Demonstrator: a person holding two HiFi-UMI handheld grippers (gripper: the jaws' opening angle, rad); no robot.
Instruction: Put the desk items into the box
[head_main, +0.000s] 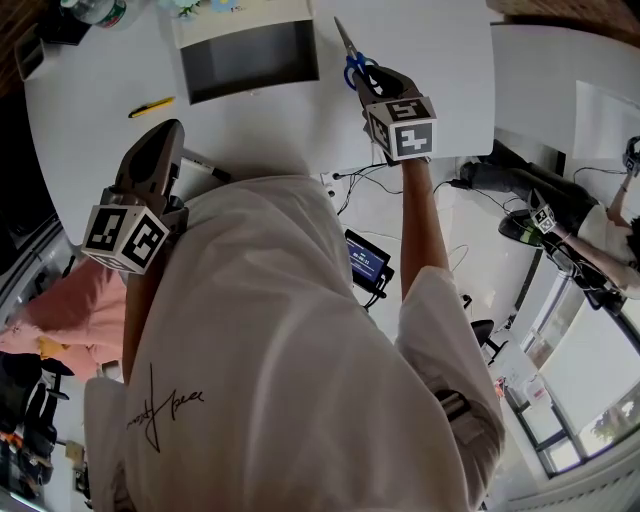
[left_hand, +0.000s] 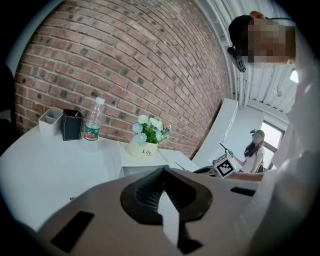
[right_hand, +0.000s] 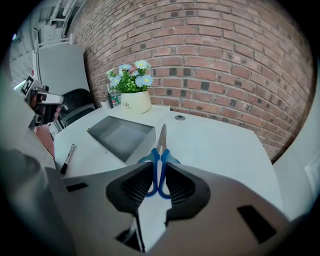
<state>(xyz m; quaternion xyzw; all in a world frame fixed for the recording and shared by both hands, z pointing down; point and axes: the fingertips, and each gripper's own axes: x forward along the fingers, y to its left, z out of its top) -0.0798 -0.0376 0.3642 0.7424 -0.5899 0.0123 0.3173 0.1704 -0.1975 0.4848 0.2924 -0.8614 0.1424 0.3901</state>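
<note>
**Scissors clamped beside the box**

The scissors (right_hand: 159, 159) are clamped by their blue handles between the fingers of the right gripper (right_hand: 159, 176), blades pointing straight ahead. Just left of the blade tip runs the right edge of the open box (right_hand: 120, 134). Right of the fingers, the counter (right_hand: 220, 145) lies open to its edge. A marker (right_hand: 67, 158) lies far left. The left gripper (left_hand: 162, 182) has its fingers together on nothing.

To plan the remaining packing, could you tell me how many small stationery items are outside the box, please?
3: scissors in the right hand-held gripper; a black marker by the left hand-held gripper; a yellow item left of the box. More may be hidden.
</note>
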